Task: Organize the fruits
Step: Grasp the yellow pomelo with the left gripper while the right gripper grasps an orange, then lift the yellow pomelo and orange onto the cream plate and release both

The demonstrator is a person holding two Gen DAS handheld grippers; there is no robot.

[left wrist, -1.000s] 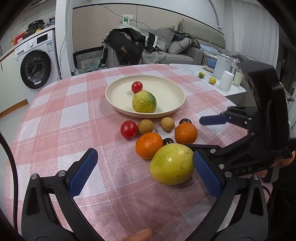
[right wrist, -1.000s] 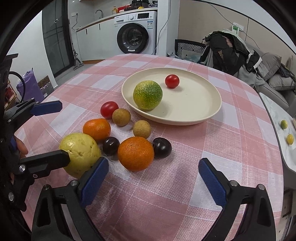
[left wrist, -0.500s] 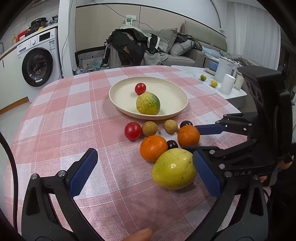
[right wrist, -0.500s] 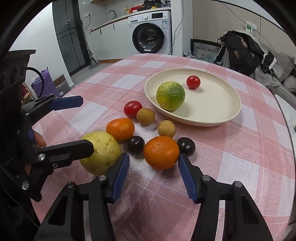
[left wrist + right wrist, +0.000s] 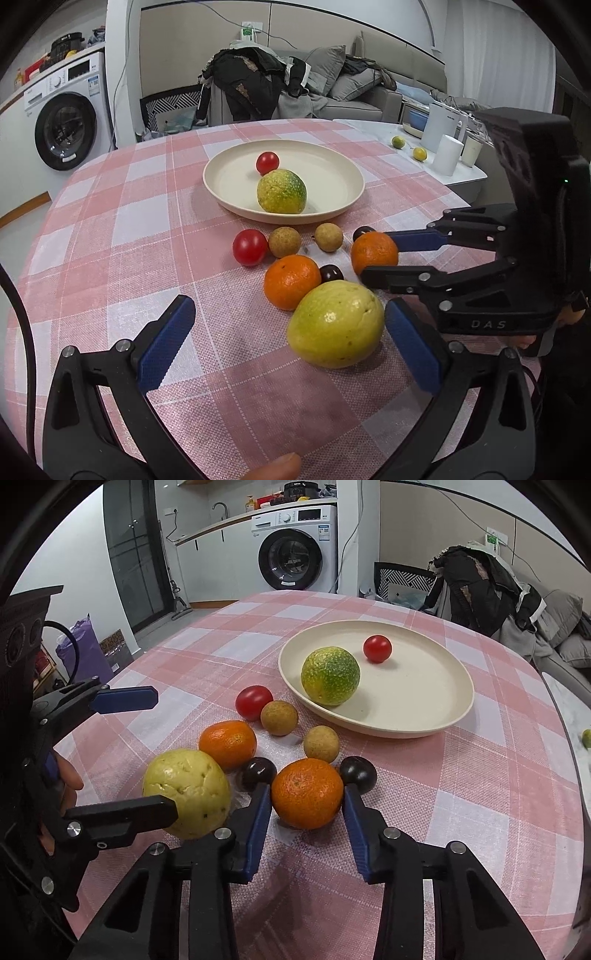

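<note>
The right gripper (image 5: 306,827) is closing on the near orange (image 5: 307,793): a second ago its jaws were standing wide apart, and now the blue pads are sitting just beside the fruit on either side, seemingly not yet pressing on it. The orange is resting on the tablecloth (image 5: 480,782), so the grasp is nearly made but not finished, and the lift is yet to come. The left gripper (image 5: 288,347) is hanging released, its jaws wide apart; the guava (image 5: 335,324) is lying just inside its right pad, near it but ungripped.

Just beyond, a dark plum (image 5: 258,773) is sitting between the guava and the near orange, and a second plum (image 5: 358,774) is almost touching the right-hand pad, so it is likely to be nudged. Further on, the other orange (image 5: 228,744), two longans (image 5: 279,718) and a tomato (image 5: 253,702) are waiting on the cloth.

Farthest, the plate (image 5: 443,698) is already holding a green-yellow citrus (image 5: 330,675) and a small tomato (image 5: 377,648), so most of the sorting is still ahead.
</note>
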